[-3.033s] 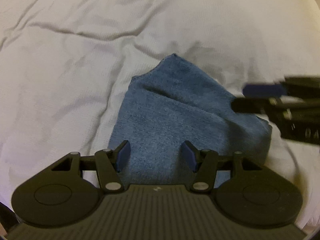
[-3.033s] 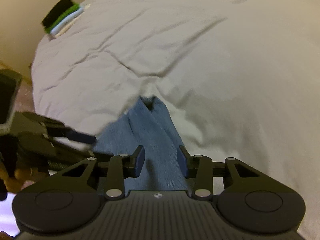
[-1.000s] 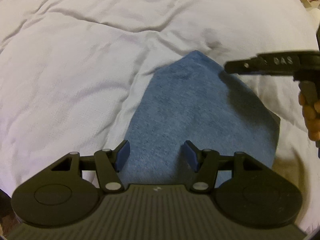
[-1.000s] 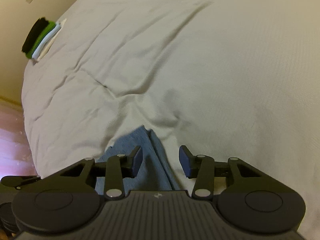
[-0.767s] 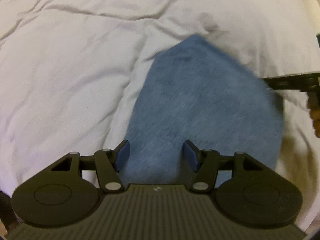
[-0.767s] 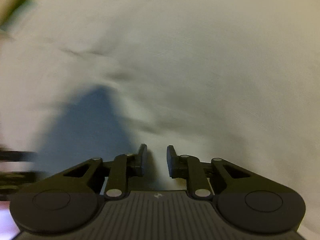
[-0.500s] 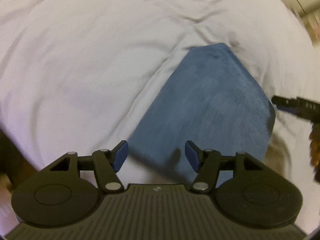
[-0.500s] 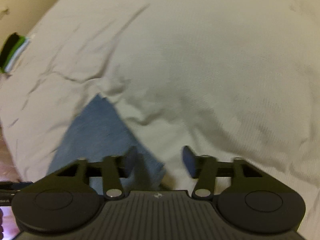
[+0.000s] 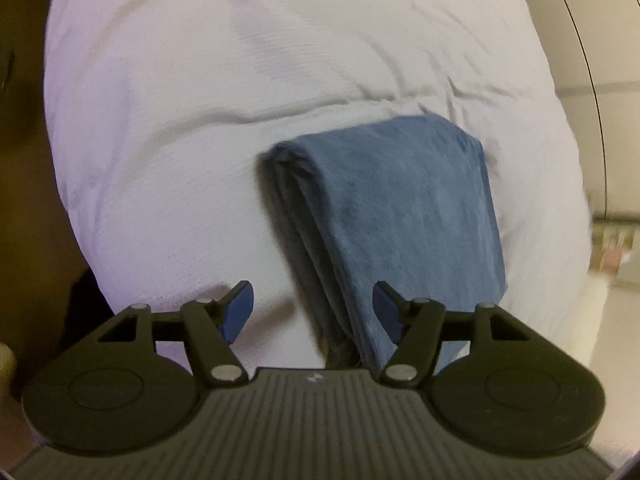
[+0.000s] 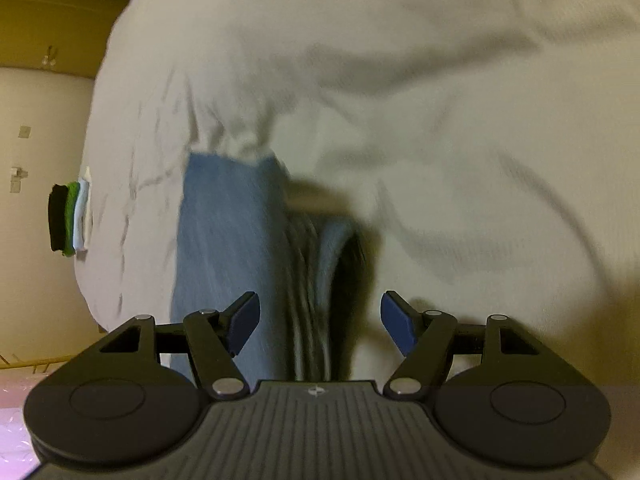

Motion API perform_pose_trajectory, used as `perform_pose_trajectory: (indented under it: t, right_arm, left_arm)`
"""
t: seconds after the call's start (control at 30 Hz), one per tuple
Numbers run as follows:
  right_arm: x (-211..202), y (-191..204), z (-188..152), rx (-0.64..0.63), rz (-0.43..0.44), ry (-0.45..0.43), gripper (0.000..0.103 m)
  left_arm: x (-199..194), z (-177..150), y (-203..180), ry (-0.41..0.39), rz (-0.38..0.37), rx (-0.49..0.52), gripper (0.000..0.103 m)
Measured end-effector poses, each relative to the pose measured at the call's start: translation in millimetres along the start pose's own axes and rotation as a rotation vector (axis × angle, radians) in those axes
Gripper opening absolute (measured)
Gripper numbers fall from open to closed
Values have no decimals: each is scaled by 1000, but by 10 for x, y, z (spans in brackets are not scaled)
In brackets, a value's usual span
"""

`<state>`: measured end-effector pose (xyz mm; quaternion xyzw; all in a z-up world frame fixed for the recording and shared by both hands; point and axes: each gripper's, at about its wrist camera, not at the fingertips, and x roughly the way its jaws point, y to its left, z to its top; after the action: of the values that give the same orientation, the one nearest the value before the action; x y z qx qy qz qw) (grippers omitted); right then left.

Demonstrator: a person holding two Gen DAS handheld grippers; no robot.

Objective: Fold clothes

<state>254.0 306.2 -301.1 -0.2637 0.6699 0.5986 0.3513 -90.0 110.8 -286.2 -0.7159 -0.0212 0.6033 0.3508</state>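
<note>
The left gripper and right gripper both hover with jaws apart, gripping nothing. Just beyond them the blue fabric garment lies folded into a layered rectangle on the white rumpled bedcover, likely released to rest flat.

The left claw is made of black plastic, with a flat body that has thin ridges running along it and a tiny pale mark in the middle of its front edge. On each side sits a big round black disc with a circle pressed into it, and bent black arms with shiny silver screw heads reach out to two fingers that end in blue pads. The right claw looks the same: black ridged body, two round discs, silver screws, and blue pads on its fingers.
</note>
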Motion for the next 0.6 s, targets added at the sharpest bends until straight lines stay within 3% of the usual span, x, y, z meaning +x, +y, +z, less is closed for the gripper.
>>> perform_pose_trajectory:
  t: [0.17, 0.27, 0.4, 0.6]
  right_arm:
    - [-2, -40, -263, 30, 17, 49, 69]
    - [-23, 3, -323, 61, 34, 27, 69]
    - [-105, 63, -403, 118, 52, -67, 71]
    - [-133, -11, -776, 330, 23, -294, 71]
  left_arm:
    - [-77, 304, -364, 47, 50, 207, 61]
    - [-110, 516, -583, 73, 72, 331, 62]
    - [-154, 800, -874, 107, 102, 496, 62]
    - [225, 1341, -1202, 291, 74, 754, 63]
